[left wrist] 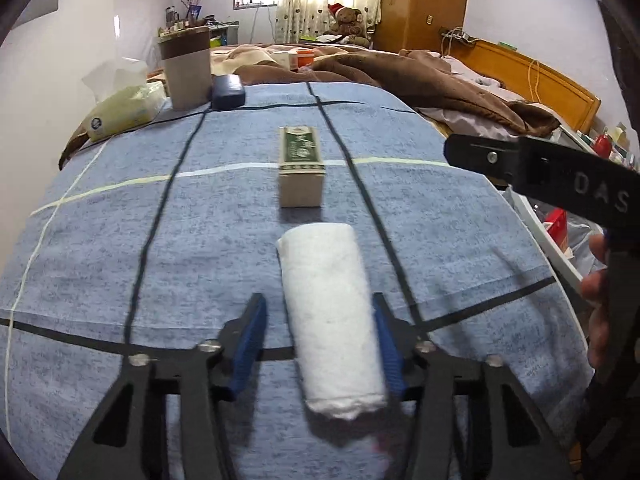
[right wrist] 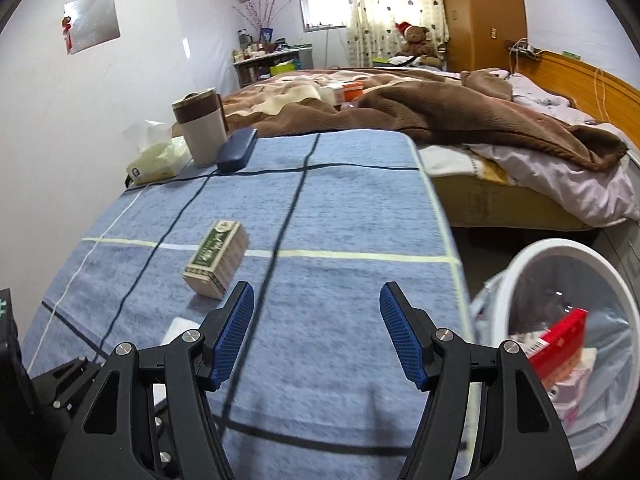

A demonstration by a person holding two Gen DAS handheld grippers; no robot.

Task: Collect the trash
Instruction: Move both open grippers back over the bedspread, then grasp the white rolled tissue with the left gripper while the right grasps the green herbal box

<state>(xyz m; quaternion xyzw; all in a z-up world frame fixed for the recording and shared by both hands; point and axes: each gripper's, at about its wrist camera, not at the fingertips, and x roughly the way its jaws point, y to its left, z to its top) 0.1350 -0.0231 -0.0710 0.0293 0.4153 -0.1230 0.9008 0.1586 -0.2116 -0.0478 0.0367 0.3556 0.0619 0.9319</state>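
Observation:
A white rolled paper towel [left wrist: 332, 320] lies on the blue checked cloth [left wrist: 160, 248], lengthwise between the fingers of my left gripper [left wrist: 317, 301]. The right pad touches the roll's side, while a strip of cloth shows between the left pad and the roll. Beyond the roll sits a green-and-cream carton [left wrist: 301, 172]. In the right wrist view my right gripper [right wrist: 317, 290] hovers open over the cloth with nothing between its fingers. The carton [right wrist: 216, 262] is just ahead to its left. A white-rimmed trash bin [right wrist: 560, 245] stands below the table's right edge.
A brown-and-white cup [right wrist: 202, 128], a dark blue case [right wrist: 237, 155] and a tissue pack [right wrist: 158, 160] stand at the table's far left. A red box [right wrist: 560, 340] lies inside the lined bin. Behind is a bed [right wrist: 440, 112] with brown blankets. A person's hand [left wrist: 596, 280] shows at right.

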